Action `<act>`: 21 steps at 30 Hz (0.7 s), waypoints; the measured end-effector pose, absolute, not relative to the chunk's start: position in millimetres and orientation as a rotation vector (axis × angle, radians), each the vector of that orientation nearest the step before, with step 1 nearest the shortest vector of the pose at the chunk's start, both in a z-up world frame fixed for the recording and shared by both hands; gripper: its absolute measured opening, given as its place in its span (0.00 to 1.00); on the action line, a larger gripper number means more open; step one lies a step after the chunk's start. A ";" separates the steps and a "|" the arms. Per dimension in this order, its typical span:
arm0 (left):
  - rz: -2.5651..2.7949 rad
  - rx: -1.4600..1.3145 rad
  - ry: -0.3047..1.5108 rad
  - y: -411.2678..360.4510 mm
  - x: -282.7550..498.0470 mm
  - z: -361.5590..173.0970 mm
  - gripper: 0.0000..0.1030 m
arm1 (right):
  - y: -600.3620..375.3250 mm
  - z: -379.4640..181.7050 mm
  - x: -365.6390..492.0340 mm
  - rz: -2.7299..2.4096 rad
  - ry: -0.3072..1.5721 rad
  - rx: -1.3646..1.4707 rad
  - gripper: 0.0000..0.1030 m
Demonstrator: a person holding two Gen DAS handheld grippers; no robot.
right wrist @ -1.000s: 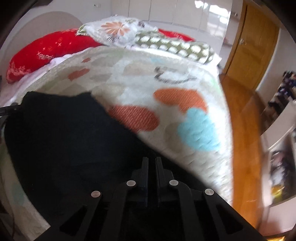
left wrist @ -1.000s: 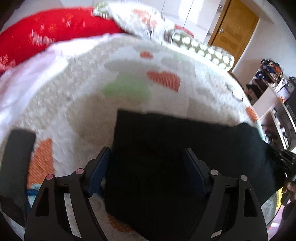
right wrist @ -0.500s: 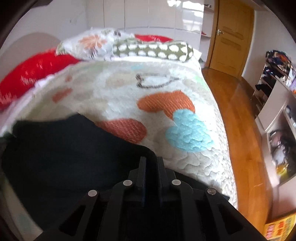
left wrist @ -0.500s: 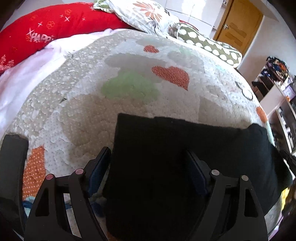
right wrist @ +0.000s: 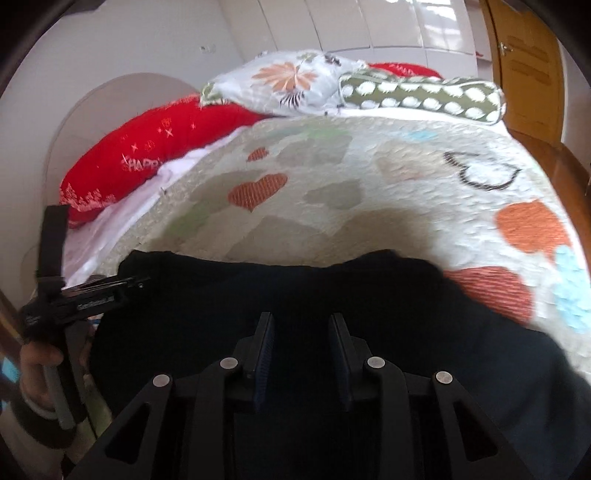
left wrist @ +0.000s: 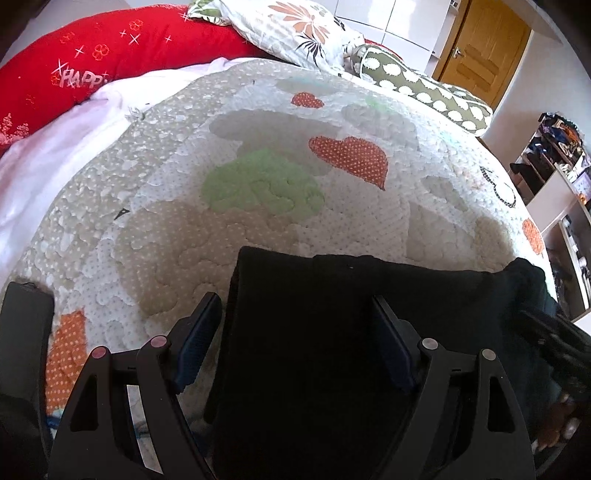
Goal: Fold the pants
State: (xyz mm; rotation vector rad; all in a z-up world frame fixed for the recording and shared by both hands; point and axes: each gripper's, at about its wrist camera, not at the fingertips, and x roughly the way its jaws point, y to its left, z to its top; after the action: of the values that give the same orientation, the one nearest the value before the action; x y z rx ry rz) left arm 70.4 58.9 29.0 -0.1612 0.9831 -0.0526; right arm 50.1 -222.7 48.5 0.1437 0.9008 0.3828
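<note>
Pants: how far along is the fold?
The black pants lie as a compact rectangle on the quilt, so they look folded. Left hand-held gripper and right hand-held gripper are both open, holding nothing. Perhaps only smoothing remains.

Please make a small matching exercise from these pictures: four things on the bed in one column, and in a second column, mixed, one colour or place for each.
Things:
1. pants
2. long pillow with writing
3. bolster with white blobs
4. flower pillow

Descriptions:
A. red, at the left side of the bed
B. olive green, near the door
C. black, spread on the quilt right before both grippers
D. white with orange petals, at the head of the bed

Pairs: 1-C, 2-A, 3-B, 4-D
</note>
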 end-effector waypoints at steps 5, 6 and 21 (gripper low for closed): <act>-0.052 -0.143 0.988 57.4 75.1 25.9 0.82 | -212.0 26.8 74.4 0.353 0.932 0.167 0.28; -0.049 -0.143 0.984 57.1 75.0 26.3 0.82 | -211.7 28.3 74.9 0.351 0.934 0.166 0.28; -0.046 -0.123 0.862 30.6 9.4 72.6 0.81 | -263.0 56.0 -29.8 0.283 0.915 0.143 0.30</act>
State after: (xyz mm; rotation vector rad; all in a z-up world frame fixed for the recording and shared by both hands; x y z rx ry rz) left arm 9.4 30.6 72.6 -0.1233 0.8623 -0.0458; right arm -29.8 -263.0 56.0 0.1433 0.9151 0.2828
